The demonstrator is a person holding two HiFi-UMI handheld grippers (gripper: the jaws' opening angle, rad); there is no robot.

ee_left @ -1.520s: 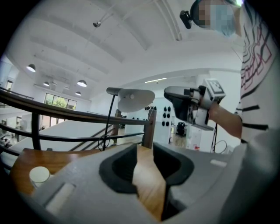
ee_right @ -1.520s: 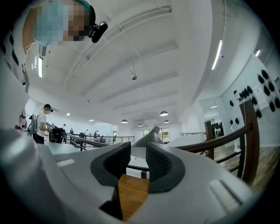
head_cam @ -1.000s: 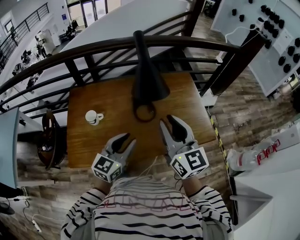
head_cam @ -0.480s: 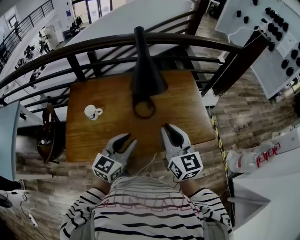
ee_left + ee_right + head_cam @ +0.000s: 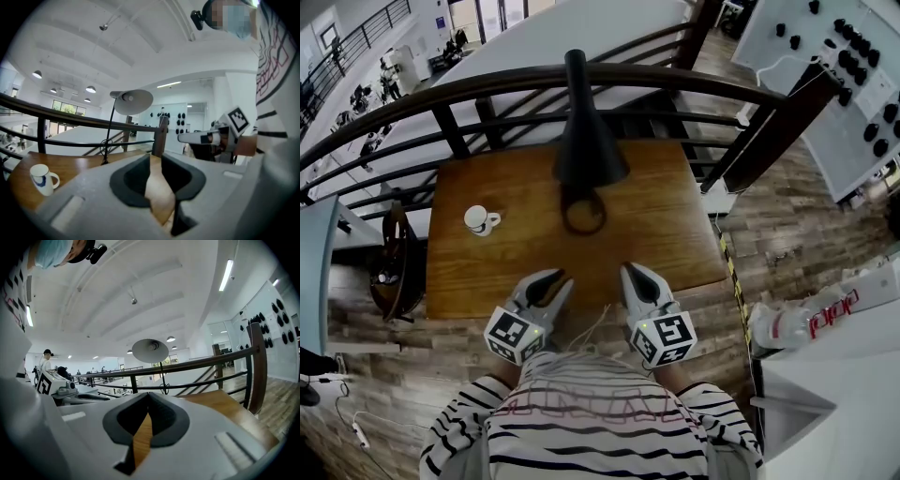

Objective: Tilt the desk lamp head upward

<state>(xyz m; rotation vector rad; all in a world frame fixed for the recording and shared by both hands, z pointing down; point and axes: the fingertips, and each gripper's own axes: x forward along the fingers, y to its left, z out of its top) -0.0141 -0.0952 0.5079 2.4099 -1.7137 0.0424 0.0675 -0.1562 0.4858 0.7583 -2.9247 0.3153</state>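
1. Okay, far left I see a white mug (image 5: 478, 219) on the wooden table (image 5: 666, 225), well apart from everything else.
2. My left gripper (image 5: 561, 278) hovers at the near edge, jaws partway apart, just been closing, empty.
3. Desk lamp (image 5: 586, 141) stands mid-table at the far side, dark railing (image 5: 487, 87) just behind it.
4. Right gripper (image 5: 633, 270) at the near edge too: jaws pinched together, holding nothing.
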